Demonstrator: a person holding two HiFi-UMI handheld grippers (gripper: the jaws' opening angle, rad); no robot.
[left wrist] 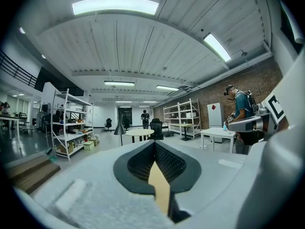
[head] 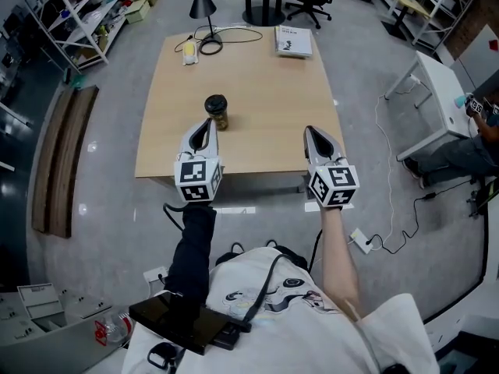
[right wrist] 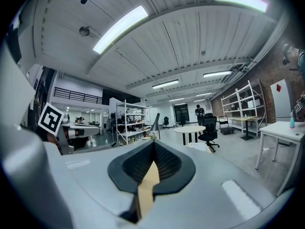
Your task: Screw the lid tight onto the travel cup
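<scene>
- Both jaw pairs are pressed together and empty: my left gripper point(head: 208, 123) and right gripper point(head: 313, 132) hover level at the table point(head: 265, 84) edge.
- Cup point(head: 217, 115), lid point(head: 215, 101) on, stands upright just beyond my left gripper, within reach.

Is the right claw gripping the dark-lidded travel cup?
No, the dark-lidded travel cup stands on the wooden table, apart from the shut, empty right claw.

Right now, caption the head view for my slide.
Left gripper and right gripper, both shut, over the table edge; travel cup upright ahead.
</scene>
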